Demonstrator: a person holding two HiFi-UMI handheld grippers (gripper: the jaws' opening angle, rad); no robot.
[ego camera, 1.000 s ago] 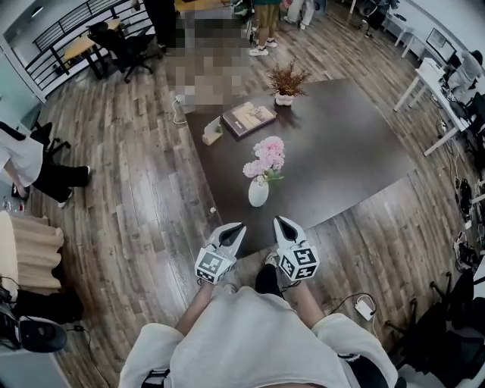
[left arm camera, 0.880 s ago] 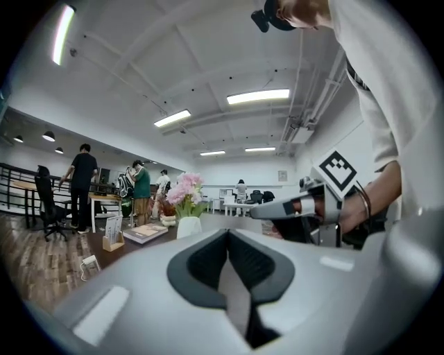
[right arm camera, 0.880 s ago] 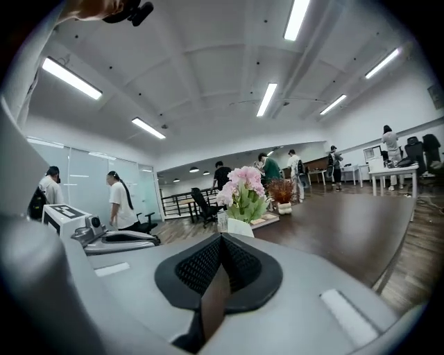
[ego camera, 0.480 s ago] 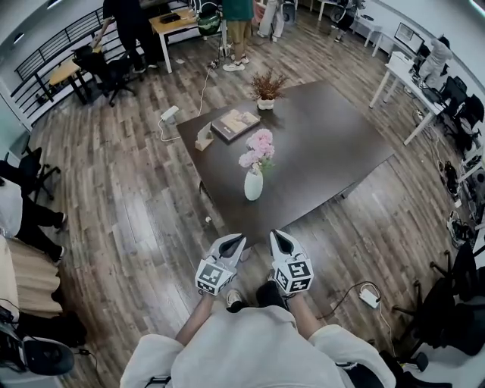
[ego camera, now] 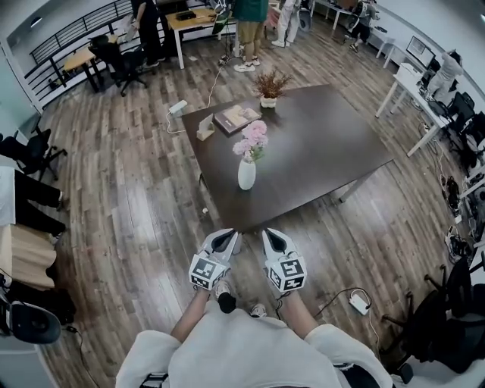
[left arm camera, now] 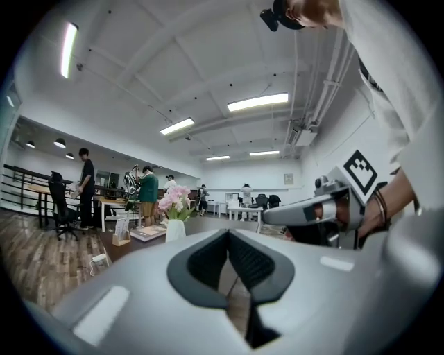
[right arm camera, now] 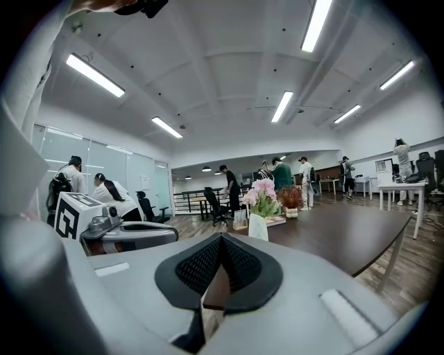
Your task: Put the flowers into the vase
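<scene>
Pink flowers [ego camera: 252, 139] stand in a white vase [ego camera: 247, 175] near the front of the dark table [ego camera: 326, 144]. The flowers [left arm camera: 174, 199] and vase [left arm camera: 175, 229] also show small in the left gripper view, and the flowers [right arm camera: 259, 192] in their vase [right arm camera: 258, 227] in the right gripper view. My left gripper [ego camera: 229, 239] and right gripper [ego camera: 268, 237] are held side by side over the floor, well short of the table's near corner. Both are shut with nothing between the jaws.
A book [ego camera: 237, 118], a small card stand [ego camera: 205, 130] and a potted dried plant [ego camera: 271, 86] sit further back on the table. People stand at desks [ego camera: 197, 19] behind. White desks [ego camera: 413, 83] and office chairs [ego camera: 458, 307] line the right side; a power strip [ego camera: 358, 304] lies on the floor.
I have stepped back from the table: the vase and table now sit farther up and smaller in the head view, and both grippers have drawn back with me, still shut.
</scene>
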